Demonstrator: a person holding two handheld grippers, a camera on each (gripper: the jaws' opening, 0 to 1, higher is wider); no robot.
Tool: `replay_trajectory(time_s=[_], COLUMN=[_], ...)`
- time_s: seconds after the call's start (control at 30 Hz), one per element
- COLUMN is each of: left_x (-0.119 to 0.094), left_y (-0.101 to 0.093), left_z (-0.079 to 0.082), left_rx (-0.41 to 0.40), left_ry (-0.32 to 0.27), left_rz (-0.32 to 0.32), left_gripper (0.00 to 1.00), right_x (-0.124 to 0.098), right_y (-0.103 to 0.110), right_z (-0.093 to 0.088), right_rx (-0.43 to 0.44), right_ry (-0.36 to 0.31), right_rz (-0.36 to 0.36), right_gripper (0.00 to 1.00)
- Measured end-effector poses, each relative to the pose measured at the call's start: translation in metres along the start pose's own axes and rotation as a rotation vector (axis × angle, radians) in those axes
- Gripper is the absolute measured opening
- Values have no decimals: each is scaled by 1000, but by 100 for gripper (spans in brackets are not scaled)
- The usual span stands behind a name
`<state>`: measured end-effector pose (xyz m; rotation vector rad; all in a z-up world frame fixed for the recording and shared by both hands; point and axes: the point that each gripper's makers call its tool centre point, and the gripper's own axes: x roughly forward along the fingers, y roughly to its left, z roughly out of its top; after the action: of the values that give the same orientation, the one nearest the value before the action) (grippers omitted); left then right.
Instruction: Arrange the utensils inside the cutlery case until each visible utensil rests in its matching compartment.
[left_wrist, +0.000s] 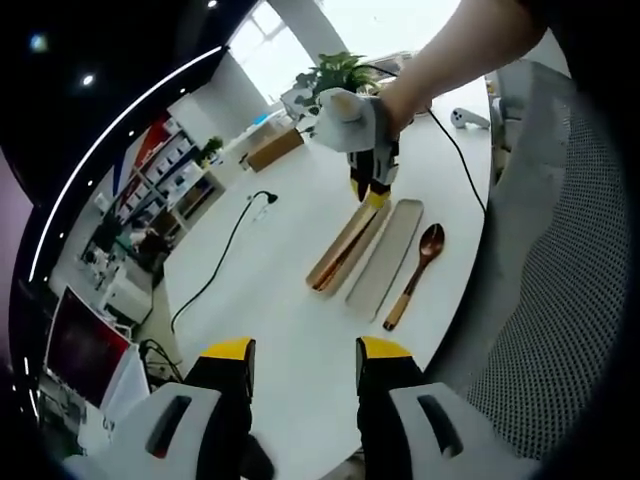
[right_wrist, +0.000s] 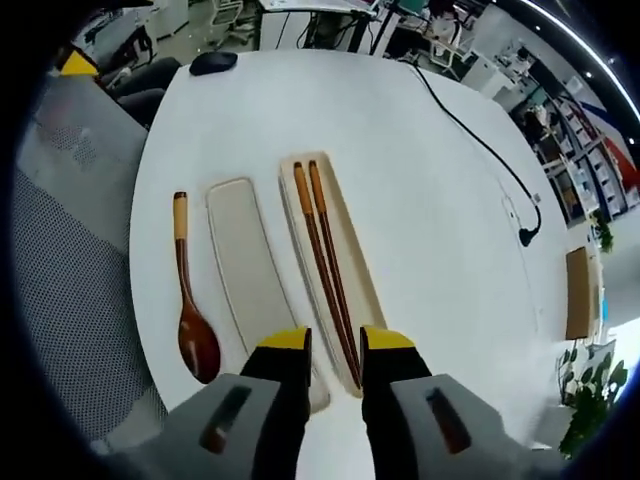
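My chopsticks (right_wrist: 322, 255) lay in the case tray (right_wrist: 355, 290), the lid (right_wrist: 245, 270) beside it, the spoon (right_wrist: 188, 300) out on the table (right_wrist: 420, 180). My right gripper (right_wrist: 335, 345) hung open and empty over the tray – left gripper (left_wrist: 303, 352) open too. Next, I judged, the spoon needed lifting in.

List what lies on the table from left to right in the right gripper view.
Wooden spoon → case lid → case tray holding the chopsticks → black cable → brown box.
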<state>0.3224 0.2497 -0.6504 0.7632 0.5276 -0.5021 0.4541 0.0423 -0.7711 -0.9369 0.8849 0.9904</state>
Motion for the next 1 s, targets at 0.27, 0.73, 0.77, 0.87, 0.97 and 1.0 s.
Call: replay_trajectory(time_s=[0.27,0.73,0.77,0.87,0.97,1.0], left_x=[-1,-2,-2,-2,-2,-2], left_y=[1,2,2,1,2,2], left_z=[1,4,4,4,4,4], left_rx=[1,3,3,5,1,0], left_ry=[-7,-21,-21,-21,-21,-22], left_rz=[7,10,9,8,10,11], left_gripper=[41,41,41,41,41,41], right_x=[-9,-22,-23,-25,-26,-26], right_y=[7,24,26,29,32,32], right_z=[-8,-27,-29,-33,-39,-41], right_rx=[40,89,93,108,112,111], right_ry=[-14,-19,-20,-23,-17,-15], right_rz=[3,8,10,10,12,12], right_gripper=[17,19,19,20,21,22])
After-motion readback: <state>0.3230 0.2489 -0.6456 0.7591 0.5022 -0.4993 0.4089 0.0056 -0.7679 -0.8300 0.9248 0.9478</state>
